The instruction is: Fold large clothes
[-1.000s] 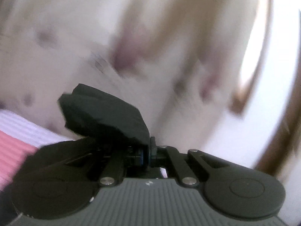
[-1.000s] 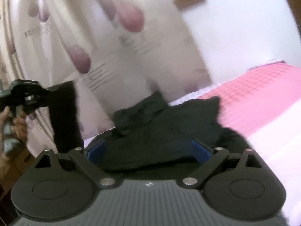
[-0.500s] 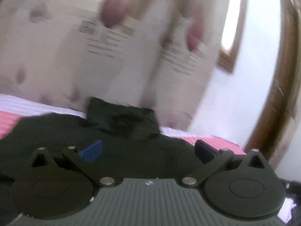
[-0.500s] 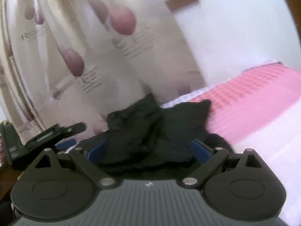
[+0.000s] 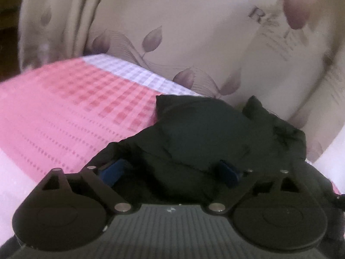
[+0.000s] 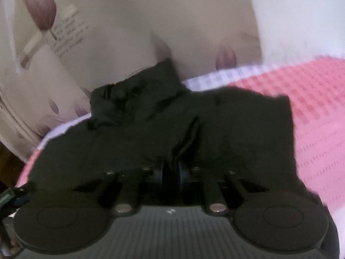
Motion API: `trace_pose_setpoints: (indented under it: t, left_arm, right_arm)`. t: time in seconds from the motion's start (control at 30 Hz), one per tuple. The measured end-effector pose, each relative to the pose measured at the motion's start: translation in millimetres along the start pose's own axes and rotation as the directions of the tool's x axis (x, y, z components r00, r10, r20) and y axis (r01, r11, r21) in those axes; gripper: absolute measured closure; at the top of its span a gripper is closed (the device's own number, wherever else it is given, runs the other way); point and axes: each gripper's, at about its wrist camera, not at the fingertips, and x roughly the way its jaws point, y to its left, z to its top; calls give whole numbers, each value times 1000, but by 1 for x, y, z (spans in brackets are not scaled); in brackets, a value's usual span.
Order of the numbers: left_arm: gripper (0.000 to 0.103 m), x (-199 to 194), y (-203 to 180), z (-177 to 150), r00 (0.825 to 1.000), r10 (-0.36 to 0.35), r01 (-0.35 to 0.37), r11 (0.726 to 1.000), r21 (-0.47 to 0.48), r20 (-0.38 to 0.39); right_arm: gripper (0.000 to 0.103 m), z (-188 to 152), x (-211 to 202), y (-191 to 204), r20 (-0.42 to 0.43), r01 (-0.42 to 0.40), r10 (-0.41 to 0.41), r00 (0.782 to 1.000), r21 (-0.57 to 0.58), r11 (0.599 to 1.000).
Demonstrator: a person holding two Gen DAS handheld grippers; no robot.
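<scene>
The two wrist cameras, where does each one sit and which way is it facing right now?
Left wrist: sits behind the left gripper, jaws apart, looking over the black garment and pink checked bedspread toward the flowered curtain.
Right wrist: sits behind the right gripper, jaws closed on a fold of the black garment, facing the curtain and a white wall.
Shared: the garment, bedspread and curtain appear in both.

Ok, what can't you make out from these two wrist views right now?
- Black garment: type unclear; near part hidden behind left gripper, left wrist view.
- Fold inside right gripper: dark, pads barely visible, right wrist view.
- Curtain lettering: blurred.
- Bedspread: cut off by edges.
</scene>
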Motion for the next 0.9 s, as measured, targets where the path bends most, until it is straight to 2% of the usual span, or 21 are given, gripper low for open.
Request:
trace_pose_setpoints:
  t: [0.1,0.2,0.27,0.37,0.47,0.53,0.57,0.6,0.63,0.7,0.77,0.8,0.9]
  left_arm:
    - [11,-3,-7,-3,999,38,-38,998,45,9]
    - [9,0,-15,-5,995,100,-100,992,72,15]
    - [9,1,-16,-6,993,119,-119,990,71,9]
    - [9,6,-16,-7,991,137,-137,988,78,2]
    - [9,6,-20,-8,988,154,-154,983,100,6]
    - [9,1,-20,-7,990,139,-140,984,112,14]
    - [9,-6,-18,-7,992,121,-123,986,114,25]
    - [9,-18,-18,-6,993,108,-113,986,125,46]
    - [9,-34,-19,-6,993,91,-101,984,145,76]
    - [2,-67,-21,-8,993,42,-65,976,207,114]
    - [0,-102,-23,-15,993,13,-48,954,297,119]
    - [0,-117,-22,-20,993,3,-42,944,328,118]
    - [0,-161,-14,-41,995,-17,-24,912,410,98]
  right_arm:
    - [94,-1,-6,20,83,48,-36,996,-157,986]
    - [95,-12,17,5,33,106,-101,994,-188,977]
    - [96,-22,24,-5,14,68,-67,998,-194,979]
    - [96,-25,27,-13,13,23,-21,1000,-147,989]
    - [95,-18,25,-25,-25,-34,32,999,-97,995]
    - [94,-9,14,-39,-55,-73,75,996,37,997]
    - [89,-7,2,-42,-29,-89,93,995,114,989]
    - [80,-11,-20,-50,29,-131,128,991,184,974]
    - [73,-17,-46,-54,78,-176,163,983,209,962]
    - [36,-36,-96,-55,123,-208,188,974,178,962]
    - [17,-64,-147,-56,169,-216,194,966,129,968]
    - [13,-80,-173,-58,179,-219,197,964,108,970]
    - [12,-123,-236,-65,184,-160,146,972,65,985]
